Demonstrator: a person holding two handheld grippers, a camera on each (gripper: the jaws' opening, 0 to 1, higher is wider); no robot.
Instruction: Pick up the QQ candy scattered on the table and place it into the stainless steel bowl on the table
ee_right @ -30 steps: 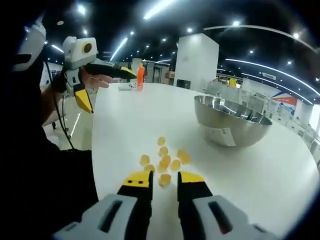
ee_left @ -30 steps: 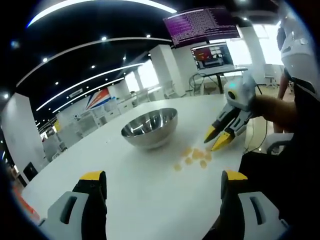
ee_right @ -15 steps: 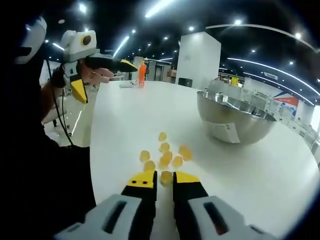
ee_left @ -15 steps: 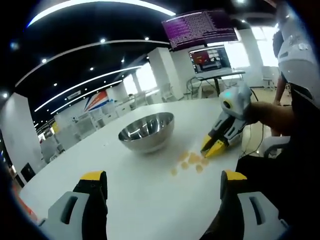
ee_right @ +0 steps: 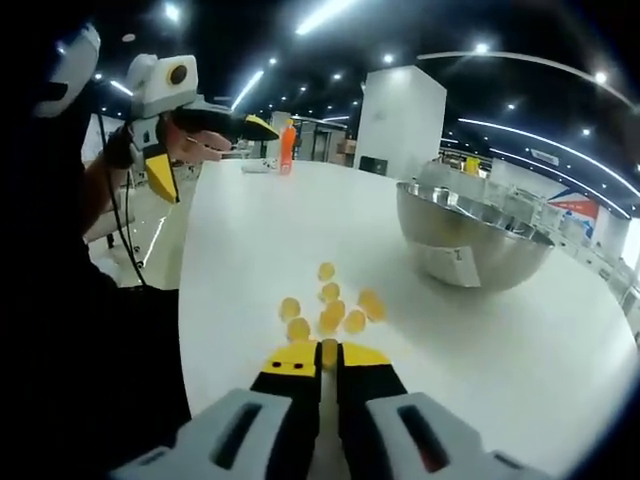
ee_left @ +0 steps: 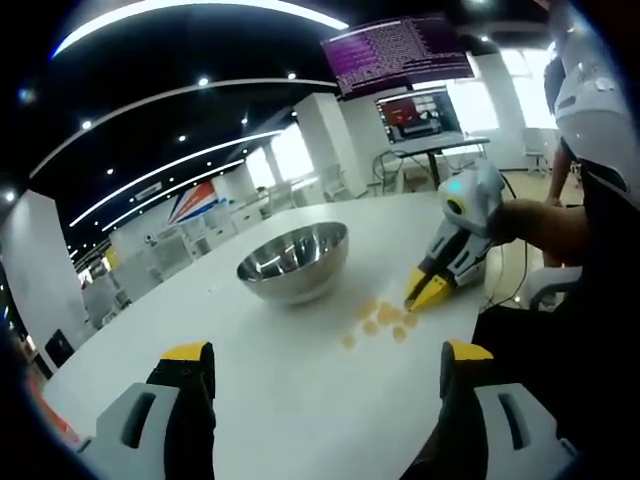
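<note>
The right gripper (ee_right: pixel 322 352) is down on the white bench (ee_right: pixel 250 240). Its two yellow-tipped jaws are nearly together, and one yellow candy (ee_right: pixel 329 352) sits pinched between the tips. The rest of the candy pile (ee_right: pixel 330 306) lies just ahead of the jaws, touching or almost touching each other. The stainless steel bowl (ee_right: pixel 470 237) stands farther ahead of the jaws and off to the right, well apart from the pile.

The left gripper (ee_left: pixel 325 362) hangs above the bench with its jaws wide apart and nothing between them. From there the bowl is ahead and the candies are ahead and a bit to the right, with the right gripper's tips touching the pile.

What could go wrong? The candy looks soft and slippery. I think it could pop out of the jaws when they lift, because only the very tips hold it. It could also fall on the way to the bowl and roll off the bench. The jaws might bump the candies just ahead and push them around, since they lie so close.

Counting: one bowl. One candy in the jaws, and about six or seven more loose ones; some overlap, so I cannot be sure. One orange bottle (ee_right: pixel 287 150) stands far ahead to the left, near the left gripper.
</note>
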